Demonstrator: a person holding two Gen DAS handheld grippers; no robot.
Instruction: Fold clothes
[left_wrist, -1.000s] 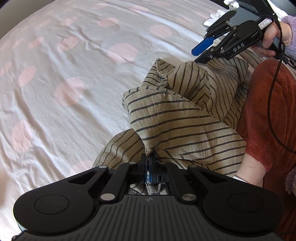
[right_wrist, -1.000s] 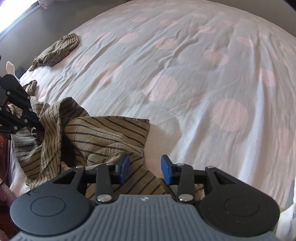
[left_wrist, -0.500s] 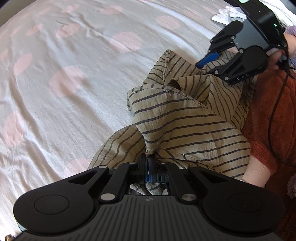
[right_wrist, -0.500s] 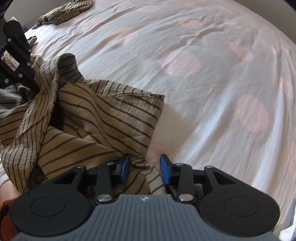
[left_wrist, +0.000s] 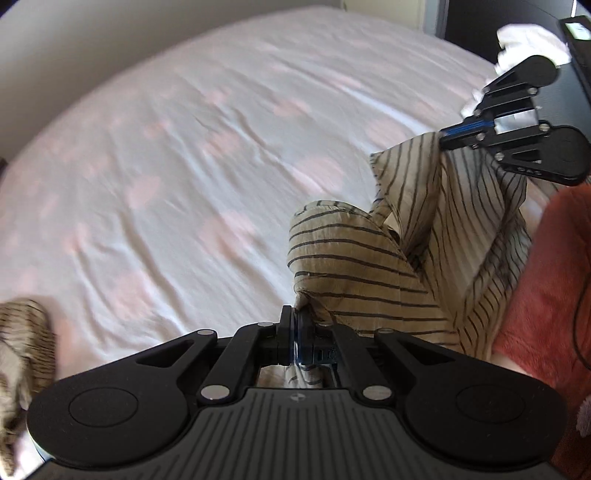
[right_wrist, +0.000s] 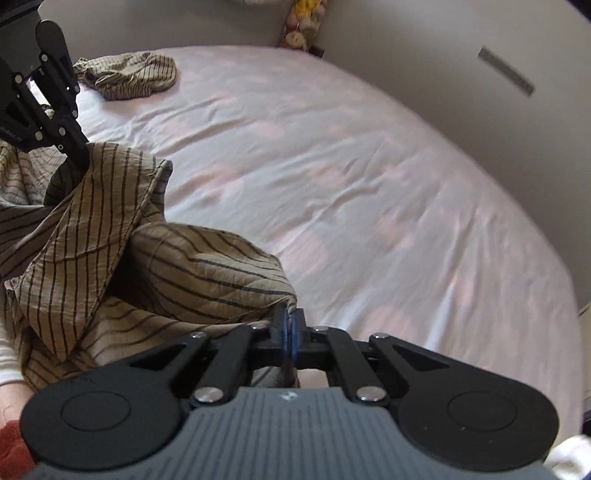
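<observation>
A tan garment with dark stripes (left_wrist: 369, 258) hangs bunched between my two grippers above the bed; it also shows in the right wrist view (right_wrist: 147, 266). My left gripper (left_wrist: 297, 332) is shut on one edge of it. My right gripper (right_wrist: 288, 325) is shut on another edge. In the left wrist view the right gripper (left_wrist: 448, 136) pinches the cloth at the upper right. In the right wrist view the left gripper (right_wrist: 79, 155) holds the cloth at the upper left.
The bed sheet (right_wrist: 369, 184) is white with pale pink dots. A second striped garment (right_wrist: 136, 75) lies crumpled at the far corner and also shows in the left wrist view (left_wrist: 22, 339). The person's rust-red clothing (left_wrist: 546, 288) is at the right. White cloth (left_wrist: 528, 38) lies beyond.
My right gripper has closed on the striped garment's edge. Both grippers have lifted the garment up off the sheet, and the views now tilt toward the far walls.
</observation>
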